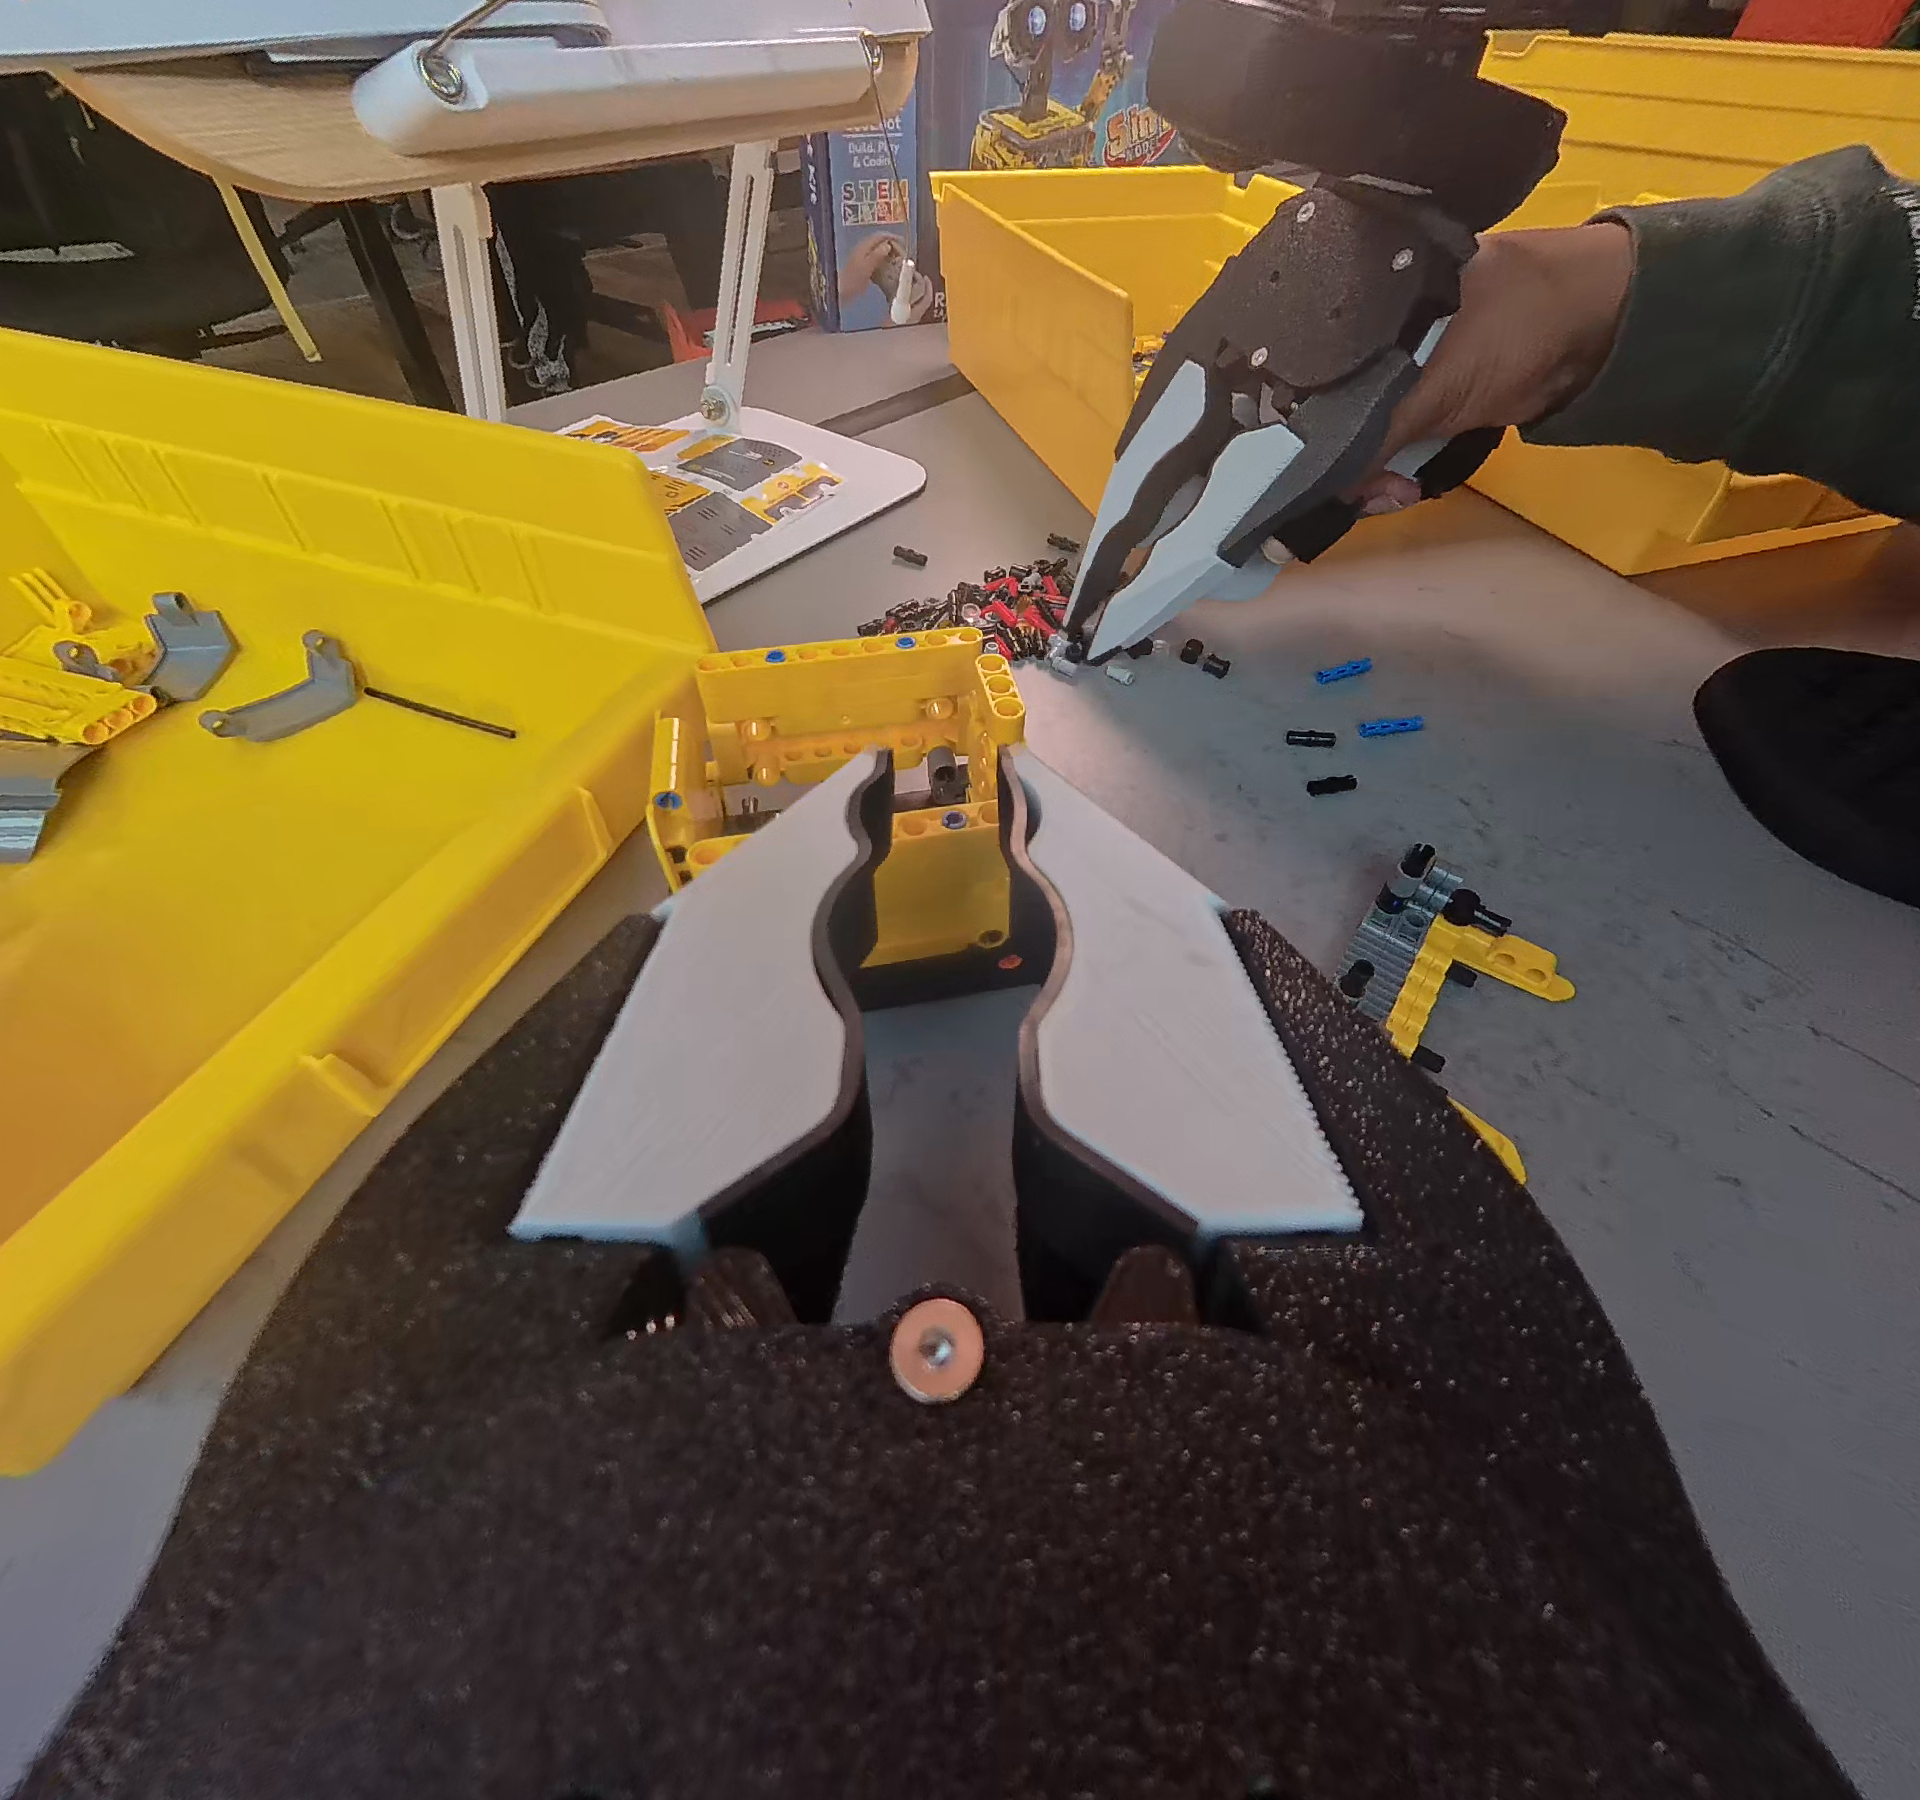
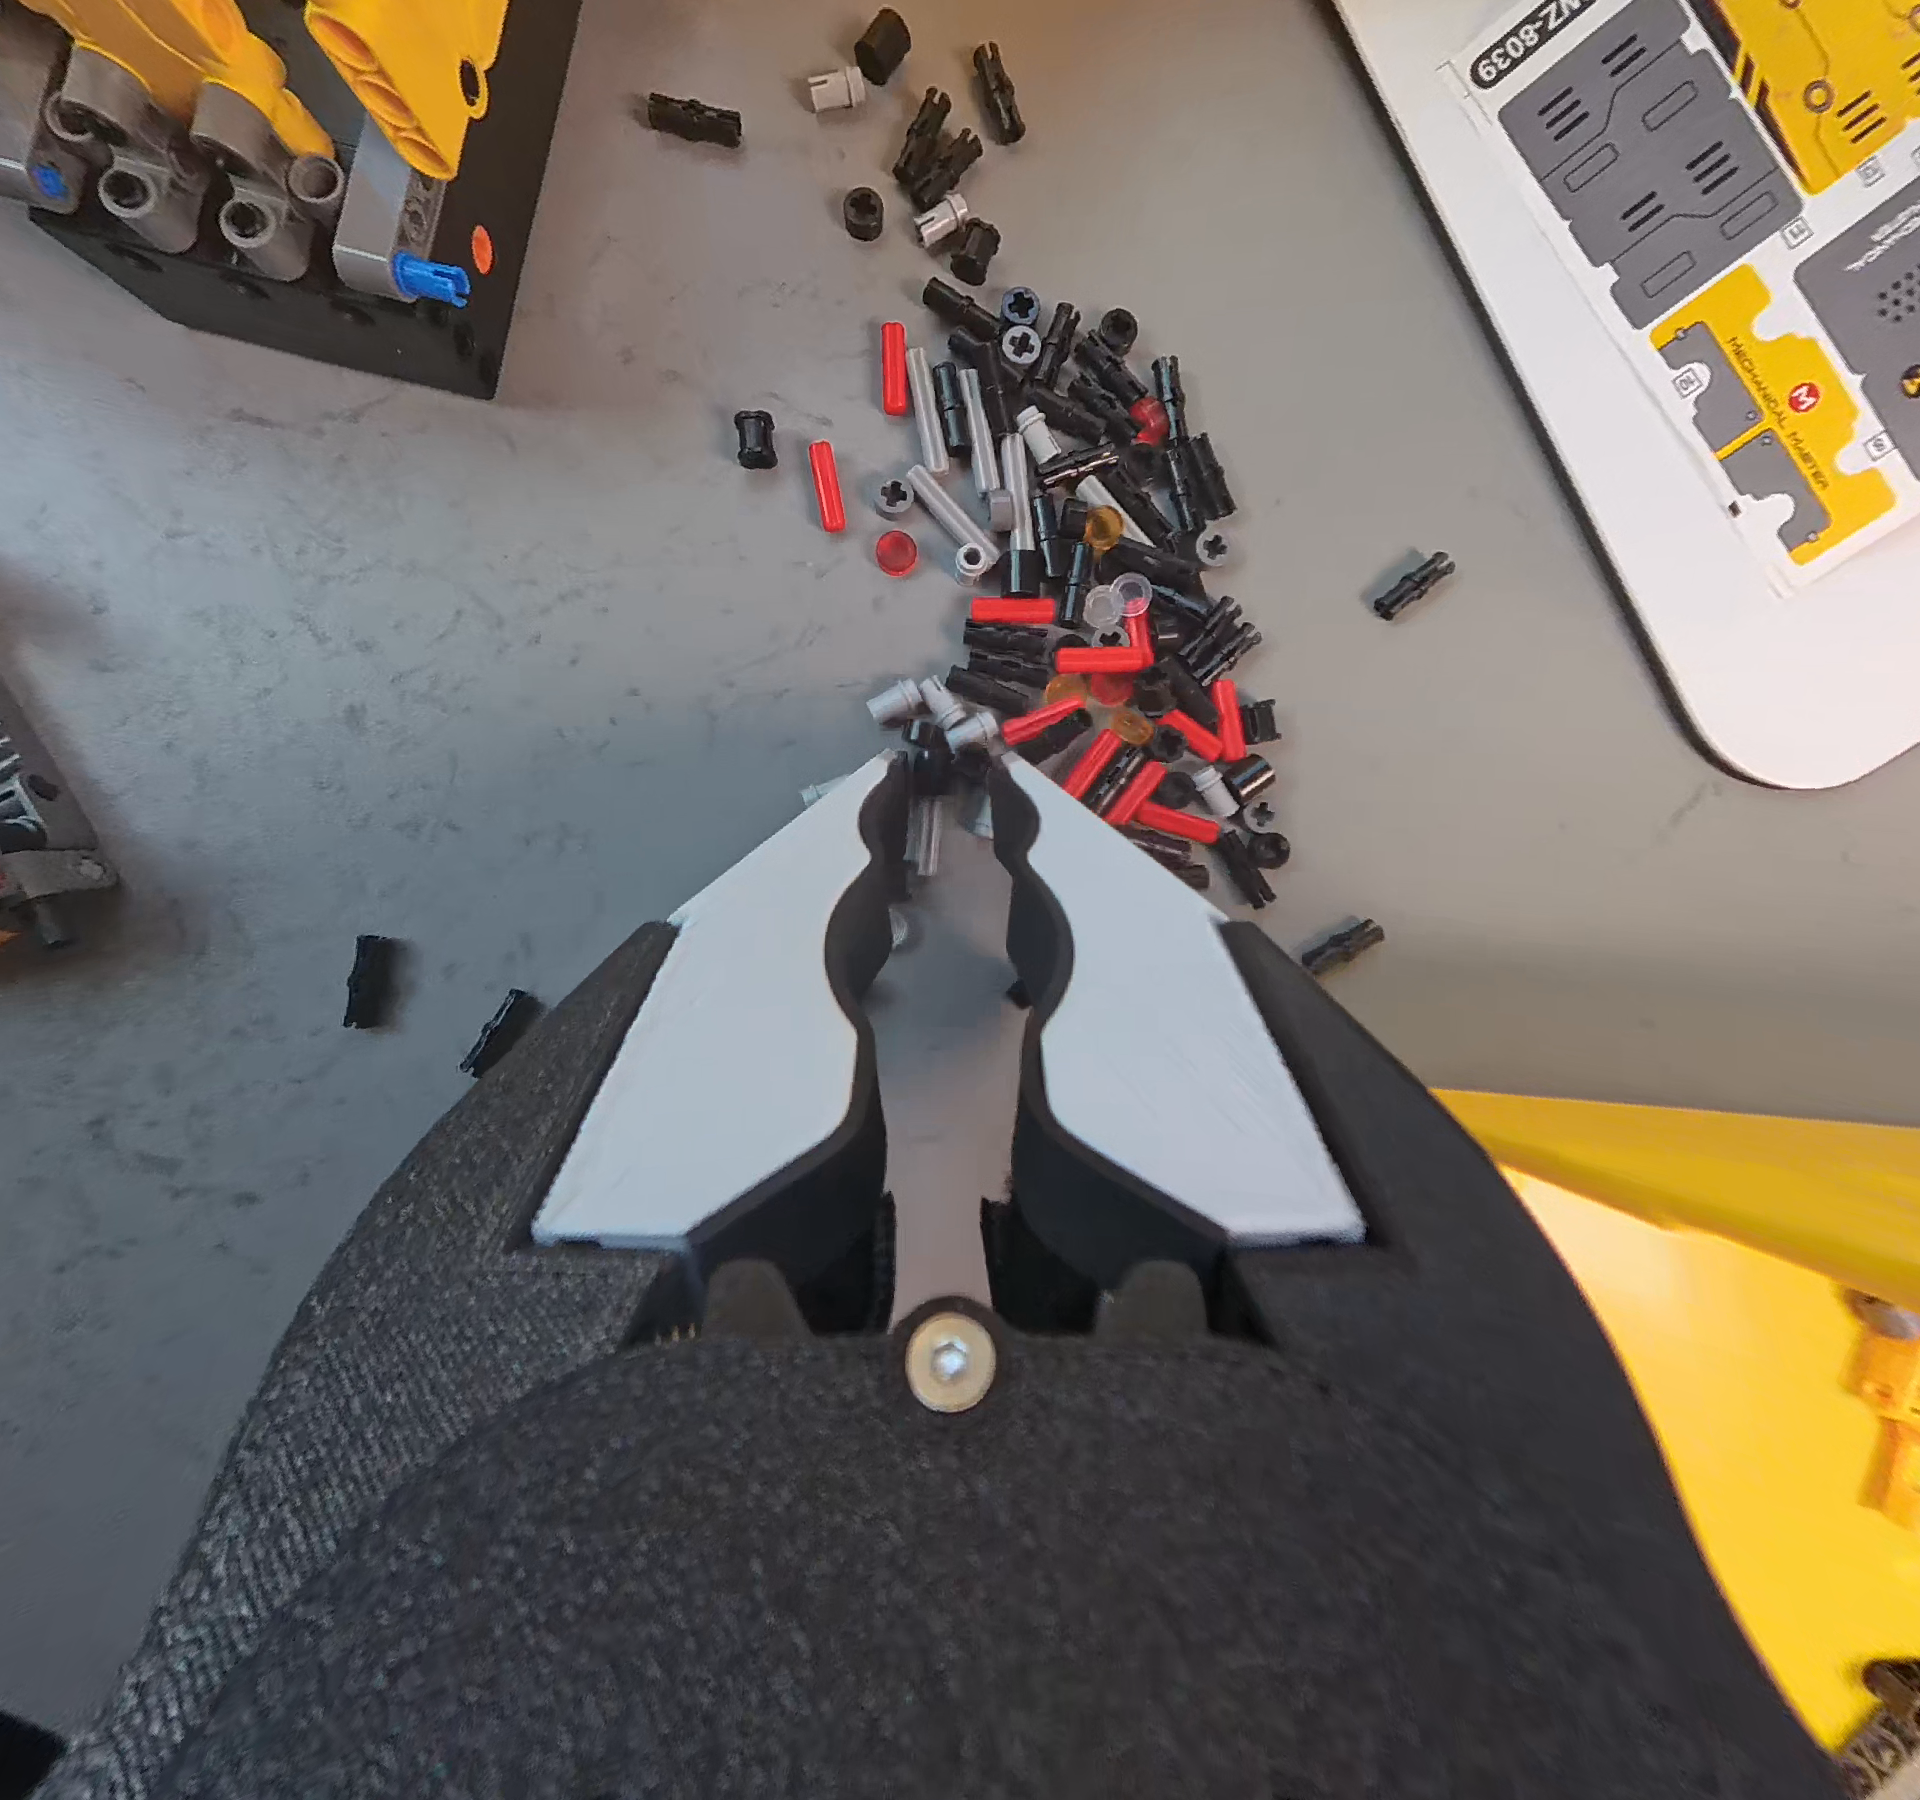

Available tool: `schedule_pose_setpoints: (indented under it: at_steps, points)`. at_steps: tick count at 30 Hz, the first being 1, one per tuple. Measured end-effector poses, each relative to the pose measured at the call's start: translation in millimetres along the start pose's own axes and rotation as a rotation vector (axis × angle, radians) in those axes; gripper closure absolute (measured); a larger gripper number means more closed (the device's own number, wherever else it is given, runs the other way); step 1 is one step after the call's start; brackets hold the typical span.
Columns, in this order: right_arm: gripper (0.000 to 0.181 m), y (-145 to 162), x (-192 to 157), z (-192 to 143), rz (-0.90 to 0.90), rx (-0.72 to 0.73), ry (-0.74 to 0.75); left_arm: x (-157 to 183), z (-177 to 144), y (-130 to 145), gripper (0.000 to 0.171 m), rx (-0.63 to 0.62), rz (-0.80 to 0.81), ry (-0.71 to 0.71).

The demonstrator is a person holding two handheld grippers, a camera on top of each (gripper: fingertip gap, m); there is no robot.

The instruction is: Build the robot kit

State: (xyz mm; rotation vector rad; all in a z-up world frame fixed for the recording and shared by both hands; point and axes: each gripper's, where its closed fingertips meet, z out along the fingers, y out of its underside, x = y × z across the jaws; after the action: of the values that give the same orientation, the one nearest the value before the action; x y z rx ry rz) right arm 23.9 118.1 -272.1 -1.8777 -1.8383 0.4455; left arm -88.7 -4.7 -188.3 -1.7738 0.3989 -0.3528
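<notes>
**Both tongs down on the grey table, one on a build, one in loose pins**

Left tongs (image 1: pixel 940 774) reach forward with their two fingers set either side of the yellow brick assembly (image 1: pixel 847 774), which stands on the table (image 1: pixel 1558 1231) on a black base. The jaws press against the narrow yellow block at its near side, so they appear to be clamped on it, though the contact faces are hidden behind the finger edges. Left of these tongs lies a yellow tray (image 1: pixel 312 971) holding grey brackets (image 1: pixel 275 701) and a thin black rod (image 1: pixel 442 716). To their right, on the bare table, sits a small grey-and-yellow sub-build (image 1: pixel 1439 940), and beyond that a few loose blue pins (image 1: pixel 1342 672).

Right tongs (image 2: pixel 940 763) point down into the near edge of a pile of small pins (image 2: pixel 1091 545), black, red and grey. Their jaws stand a little apart at the tips, with grey and black pins lying in the gap; nothing is lifted. In the left wrist view the same tongs (image 1: pixel 1081 644) touch the table just past the assembly, held by a hand (image 1: pixel 1507 348) in a dark sleeve. Ahead and to the right of the right tongs lies a sticker sheet (image 2: pixel 1714 223) on a white stand base (image 2: pixel 1455 400); ahead and to the left stands the assembly (image 2: pixel 281 88). A yellow bin (image 2: pixel 1683 1335) sits close on their right.
</notes>
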Motion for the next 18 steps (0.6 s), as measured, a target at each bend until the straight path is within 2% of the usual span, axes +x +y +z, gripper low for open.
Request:
schedule_pose_setpoints:
  at_steps: [7, 18]
  points:
    - [0.168, -0.5, -8.8, -0.5, -0.035, 0.006, -0.017, -0.5, 0.7, 1.0, 0.153, -0.004, -0.007, 0.003]
    - [0.166, -2.9, 3.4, -8.8, 0.001, 0.041, 0.035, -0.9, 1.4, 2.0, 0.153, -0.010, -0.006, 0.000]
